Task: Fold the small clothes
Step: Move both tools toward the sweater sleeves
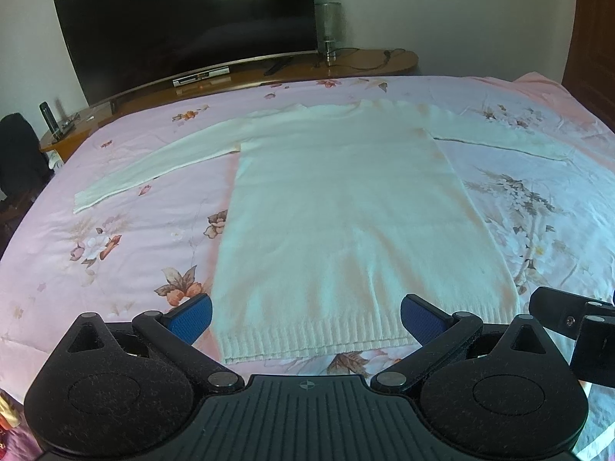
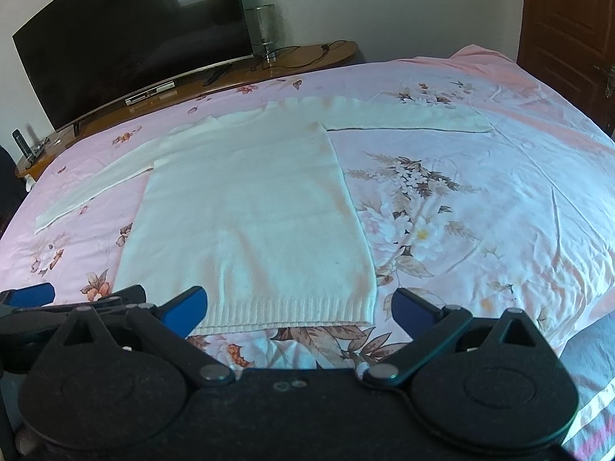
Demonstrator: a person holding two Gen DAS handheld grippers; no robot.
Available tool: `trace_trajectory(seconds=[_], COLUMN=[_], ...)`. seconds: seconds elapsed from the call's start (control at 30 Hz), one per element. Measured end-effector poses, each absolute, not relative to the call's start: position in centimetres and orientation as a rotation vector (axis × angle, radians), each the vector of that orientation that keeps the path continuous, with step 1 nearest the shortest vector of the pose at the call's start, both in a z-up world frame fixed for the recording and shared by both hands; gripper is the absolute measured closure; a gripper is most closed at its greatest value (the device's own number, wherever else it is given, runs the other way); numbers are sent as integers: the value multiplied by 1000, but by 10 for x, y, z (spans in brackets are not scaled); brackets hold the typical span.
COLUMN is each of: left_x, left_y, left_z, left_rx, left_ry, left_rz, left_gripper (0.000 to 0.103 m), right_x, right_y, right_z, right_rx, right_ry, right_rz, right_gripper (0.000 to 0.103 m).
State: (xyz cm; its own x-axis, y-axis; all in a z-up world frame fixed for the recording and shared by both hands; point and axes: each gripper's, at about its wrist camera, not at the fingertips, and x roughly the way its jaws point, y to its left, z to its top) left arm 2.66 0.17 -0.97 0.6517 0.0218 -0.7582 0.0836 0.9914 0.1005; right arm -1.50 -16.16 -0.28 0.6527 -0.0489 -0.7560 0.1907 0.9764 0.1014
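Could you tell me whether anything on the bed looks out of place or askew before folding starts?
Nothing stands out. The white sweater lies flat on the pink floral bedsheet, sleeves spread out to both sides, hem nearest the two open grippers.

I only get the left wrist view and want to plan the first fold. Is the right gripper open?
Observer: Yes. The right gripper is open and holds nothing.
Operator: Where is it along the hem?
Observer: It faces the sweater at the near right hem corner, which shows between its fingers.
Operator: Any room beyond the right sleeve?
Observer: Yes. The cuff lies flat, with a wide stretch of pink bedsheet past it.
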Motion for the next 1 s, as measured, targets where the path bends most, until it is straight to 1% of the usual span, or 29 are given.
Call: trace_trajectory(seconds=[0.3,0.57,1.0], left_x=[48,77,138], left_y=[3,5,-10], left_z=[-17,-28,-47], left_rx=[115,98,123], left_ry=[892,912,928], left_rz=[-13,19,0], left_gripper=[0,0,0], right_x=[-3,17,70], right_y=[-170,-188,-216], right_z=[-10,-18,-31], right_rx=[175,189,184], right_ry=[862,836,829], right_rz=[-150,-161,-150], right_gripper=[1,1,1])
